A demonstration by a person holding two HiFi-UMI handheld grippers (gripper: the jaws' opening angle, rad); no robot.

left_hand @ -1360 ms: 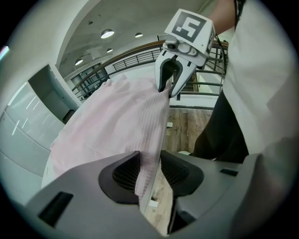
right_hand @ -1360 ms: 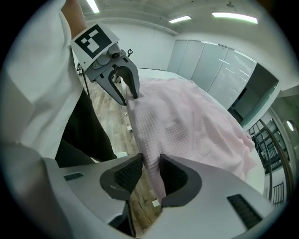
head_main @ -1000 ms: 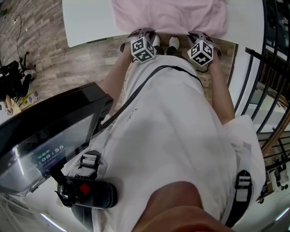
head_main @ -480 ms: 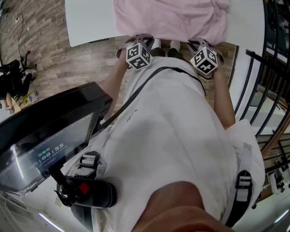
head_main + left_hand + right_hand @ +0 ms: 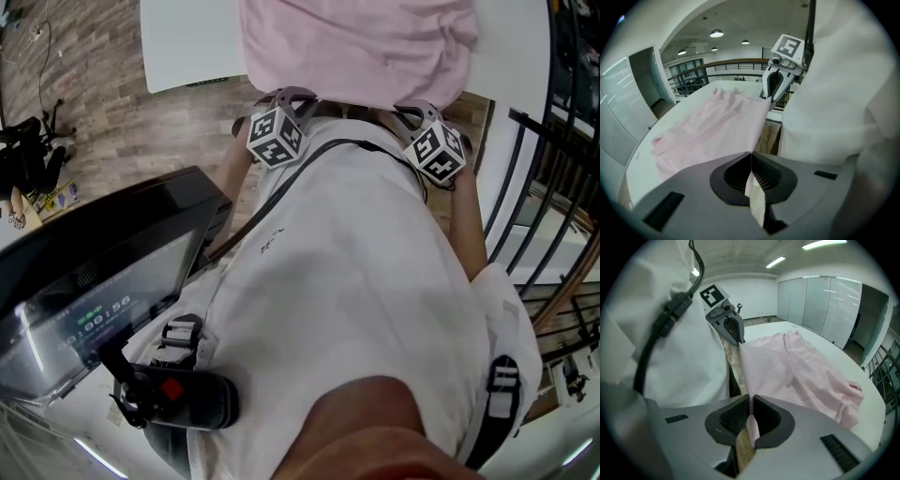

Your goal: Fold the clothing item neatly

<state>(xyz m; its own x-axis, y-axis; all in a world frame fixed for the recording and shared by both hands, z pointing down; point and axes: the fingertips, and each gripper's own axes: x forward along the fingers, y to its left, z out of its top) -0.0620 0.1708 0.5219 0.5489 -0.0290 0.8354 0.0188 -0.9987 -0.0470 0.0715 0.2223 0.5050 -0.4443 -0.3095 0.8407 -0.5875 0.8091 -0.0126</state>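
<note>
A pale pink garment (image 5: 356,42) lies spread on the white table (image 5: 187,47), and its near hem is lifted past the table's front edge toward the person. My left gripper (image 5: 292,96) is shut on the hem's left corner, with pink fabric pinched between its pads (image 5: 751,161). My right gripper (image 5: 412,105) is shut on the right corner, cloth caught in its jaws (image 5: 750,411). In the left gripper view the hem (image 5: 761,117) runs taut across to the right gripper (image 5: 774,86). In the right gripper view the left gripper (image 5: 730,326) holds the far end.
The person's white shirt (image 5: 356,281) fills the middle of the head view, right behind both grippers. A black console with a lit screen (image 5: 94,281) stands at left, with a black handle (image 5: 178,398) below it. Black railings (image 5: 553,141) run along the right. Wooden floor (image 5: 122,131) shows beside the table.
Both grippers have drawn back toward the person, risen and spread slightly apart. The pink hem came along and now hangs past the table's front edge.
</note>
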